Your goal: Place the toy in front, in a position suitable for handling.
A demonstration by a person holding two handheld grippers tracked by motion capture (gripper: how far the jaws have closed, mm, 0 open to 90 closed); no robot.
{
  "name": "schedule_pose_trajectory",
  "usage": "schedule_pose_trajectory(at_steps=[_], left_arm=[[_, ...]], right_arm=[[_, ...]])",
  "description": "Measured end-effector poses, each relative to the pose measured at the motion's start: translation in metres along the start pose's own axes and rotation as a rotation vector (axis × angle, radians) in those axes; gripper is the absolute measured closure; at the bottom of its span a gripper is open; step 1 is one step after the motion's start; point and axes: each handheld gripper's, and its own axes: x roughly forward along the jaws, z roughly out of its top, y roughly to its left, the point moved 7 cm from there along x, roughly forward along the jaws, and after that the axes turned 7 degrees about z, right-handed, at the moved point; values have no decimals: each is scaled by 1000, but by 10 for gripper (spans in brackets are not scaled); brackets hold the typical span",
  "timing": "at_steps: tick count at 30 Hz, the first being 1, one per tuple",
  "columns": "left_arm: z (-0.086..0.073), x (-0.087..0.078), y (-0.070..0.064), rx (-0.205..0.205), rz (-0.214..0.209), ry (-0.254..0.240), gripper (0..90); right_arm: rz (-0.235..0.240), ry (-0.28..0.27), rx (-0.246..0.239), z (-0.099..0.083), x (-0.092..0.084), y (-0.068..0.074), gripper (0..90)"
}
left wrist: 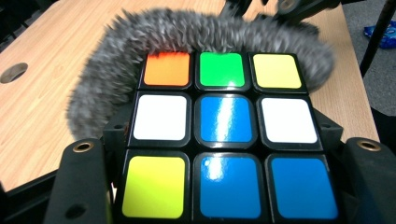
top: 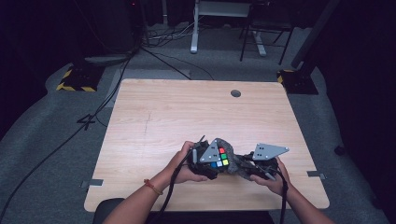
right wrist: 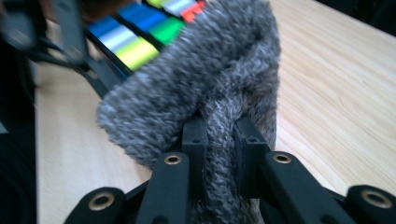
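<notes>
cube [left wrist: 224,135]: nearest us, clamped in left gripper [top: 205,161] by table's [top: 187,112] near edge; rigid, slick, we hold its flat sides | sock [right wrist: 210,88]: soft, stretchy, light, over cube's far side; right gripper [top: 254,165] pinches its bunched knit; we judge it slips.

one puzzle cube [left wrist: 226,140], one grey fuzzy cloth [right wrist: 205,74]

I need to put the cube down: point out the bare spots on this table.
Bare wood runs from the grommet hole at the far edge toward the grippers, and down the table's left side. Crowded at the near middle: left gripper clamps the cube, right gripper pinches the grey sock.
</notes>
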Motion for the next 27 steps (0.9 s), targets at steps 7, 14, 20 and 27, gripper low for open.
schedule_pose_trajectory(at_steps=[7,14,20,27], left_arm=[[-4,6,0,8,7,27,330],[-5,6,0,14,22,36,333],[-3,1,2,19,29,24,333],[-2,-2,3,1,20,10,334]], right_arm=[[6,-54,-13,17,-3,12,785],[-26,-28,-46,17,0,9,783],[-38,50,-4,-5,5,-3,783],[-40,52,3,-6,6,-7,783]])
